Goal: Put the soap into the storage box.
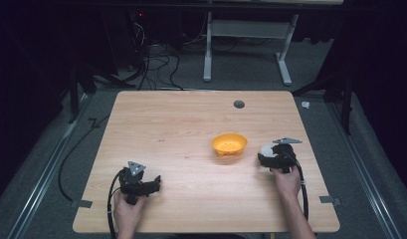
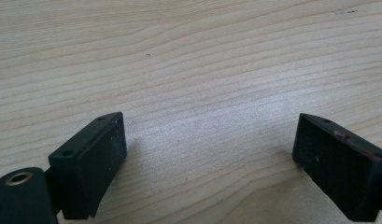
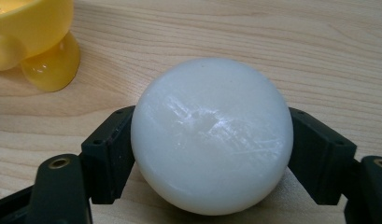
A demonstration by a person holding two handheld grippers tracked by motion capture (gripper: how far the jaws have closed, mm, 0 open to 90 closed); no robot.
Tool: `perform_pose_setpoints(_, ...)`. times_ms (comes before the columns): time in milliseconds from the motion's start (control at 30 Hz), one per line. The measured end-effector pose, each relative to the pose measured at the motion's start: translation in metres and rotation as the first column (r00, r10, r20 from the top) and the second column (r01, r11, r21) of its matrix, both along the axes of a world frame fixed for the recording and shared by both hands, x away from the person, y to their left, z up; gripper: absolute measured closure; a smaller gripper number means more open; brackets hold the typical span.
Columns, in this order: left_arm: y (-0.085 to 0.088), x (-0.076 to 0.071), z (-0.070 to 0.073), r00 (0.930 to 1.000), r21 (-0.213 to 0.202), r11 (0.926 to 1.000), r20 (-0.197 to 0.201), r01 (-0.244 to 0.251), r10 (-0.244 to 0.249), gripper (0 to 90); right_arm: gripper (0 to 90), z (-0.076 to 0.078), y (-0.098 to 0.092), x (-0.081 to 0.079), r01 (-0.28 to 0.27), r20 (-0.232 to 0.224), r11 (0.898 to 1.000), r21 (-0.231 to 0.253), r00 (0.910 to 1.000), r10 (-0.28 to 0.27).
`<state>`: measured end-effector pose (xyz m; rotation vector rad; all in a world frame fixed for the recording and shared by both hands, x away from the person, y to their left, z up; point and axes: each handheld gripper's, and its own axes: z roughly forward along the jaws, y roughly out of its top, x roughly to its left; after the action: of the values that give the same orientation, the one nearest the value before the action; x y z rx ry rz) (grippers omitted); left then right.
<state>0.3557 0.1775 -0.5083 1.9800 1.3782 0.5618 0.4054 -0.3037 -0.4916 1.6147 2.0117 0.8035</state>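
Note:
A white ball [image 3: 212, 135] sits between the two black jaws of my right gripper [image 3: 212, 154], which is shut on it just above the wooden table. From above, the same ball [image 1: 266, 149] shows at the tip of the right gripper [image 1: 264, 155], right of a yellow bowl [image 1: 229, 144]. The bowl's foot and side [image 3: 34, 42] stand close at the upper left in the right gripper view. My left gripper [image 1: 156, 182] rests near the table's front left, its jaws [image 2: 207, 158] spread wide over bare wood with nothing between them.
The wooden table [image 1: 181, 124] has a small dark hole [image 1: 239, 104] near its far edge. Beyond it stand a white desk frame [image 1: 251, 45] and tangled cables [image 1: 151, 59] on grey carpet. Cables trail from both grippers toward the front edge.

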Motion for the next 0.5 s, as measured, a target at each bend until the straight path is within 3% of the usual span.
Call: perform_pose_setpoints(500,0.0000,0.0000,0.0000,1.0000,0.000,1.0000,0.000,0.000,0.000,10.2,24.5,0.0076,0.0007,-0.0054,-0.018,0.023,1.000,0.016,0.9996,0.017)
